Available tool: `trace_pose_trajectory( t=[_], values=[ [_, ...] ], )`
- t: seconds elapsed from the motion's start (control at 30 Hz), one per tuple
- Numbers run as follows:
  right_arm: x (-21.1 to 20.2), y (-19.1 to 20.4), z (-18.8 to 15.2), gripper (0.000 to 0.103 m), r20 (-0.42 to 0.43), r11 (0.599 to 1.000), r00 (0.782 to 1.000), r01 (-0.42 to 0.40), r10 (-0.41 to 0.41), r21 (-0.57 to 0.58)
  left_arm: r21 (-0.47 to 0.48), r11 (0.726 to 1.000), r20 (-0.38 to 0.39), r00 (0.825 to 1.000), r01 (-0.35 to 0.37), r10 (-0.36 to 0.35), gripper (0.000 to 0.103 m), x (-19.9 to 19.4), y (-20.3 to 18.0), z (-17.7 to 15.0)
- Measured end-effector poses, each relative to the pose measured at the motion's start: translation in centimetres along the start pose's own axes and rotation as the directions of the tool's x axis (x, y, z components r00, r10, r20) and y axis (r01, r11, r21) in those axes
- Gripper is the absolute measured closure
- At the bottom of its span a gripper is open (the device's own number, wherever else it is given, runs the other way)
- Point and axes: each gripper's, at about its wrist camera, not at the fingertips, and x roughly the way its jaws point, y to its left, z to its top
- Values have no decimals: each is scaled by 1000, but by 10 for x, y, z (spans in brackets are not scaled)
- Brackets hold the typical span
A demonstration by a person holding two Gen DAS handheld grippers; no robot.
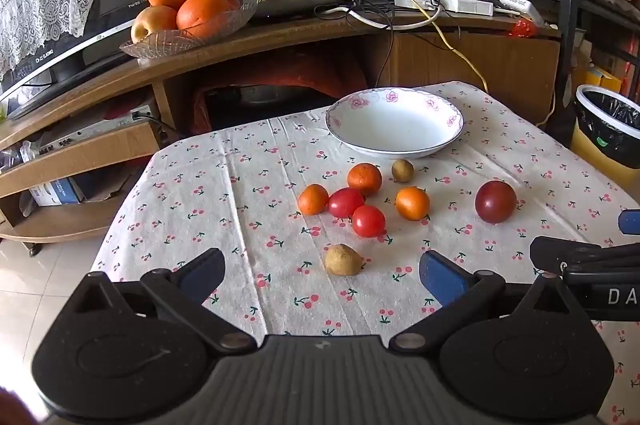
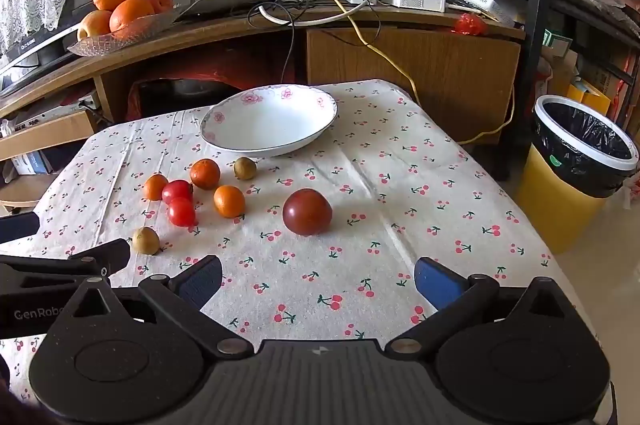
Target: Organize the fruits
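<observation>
Both grippers low over the near edge of the table point(image 2: 420, 185), side by side. Left gripper point(image 1: 322, 271): jaws spread wide, nothing between the blue pads point(image 1: 442, 277), not touching any fruit. Right gripper point(image 2: 318, 279): same, jaws wide apart, empty, pads over bare cherry-print cloth.

Fruit all loose on the cloth, none in the bowl point(image 1: 394, 123). The bowl, white w/ pink flowers on the rim, sits toward the far side of the table.

In front of the bowl, a cluster: 3 small oranges, far one point(image 1: 364, 178), left one point(image 1: 313, 199), right one point(image 1: 412, 202), w/ 2 red tomatoes between them. Far tomato point(image 1: 345, 202) touches the left orange and the near tomato point(image 1: 368, 221). A small brownish fruit point(image 1: 402, 170) lies just near the bowl's rim, beside the far orange. A second brown fruit point(image 1: 343, 260) sits alone closest to the left gripper, roughly in line w/ the gap between its jaws but ahead of the pads. A bigger dark-red tomato point(image 2: 307, 212) stands apart to the right, nearest the right gripper's line.

Behind the table: wooden shelf w/ a glass dish point(image 1: 160, 43) of big oranges. Bin point(image 2: 580, 161) w/ black liner on the floor at right.
</observation>
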Motion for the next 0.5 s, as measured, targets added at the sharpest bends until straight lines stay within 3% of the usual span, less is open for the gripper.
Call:
trace_pose_trajectory(
  t=[0.5],
  values=[
    [-3, 1, -3, 7, -1, 1000, 1000, -9, 9, -22, 23, 1000, 9, 1000, -11, 11, 0, -5, -1, -4]
  ],
)
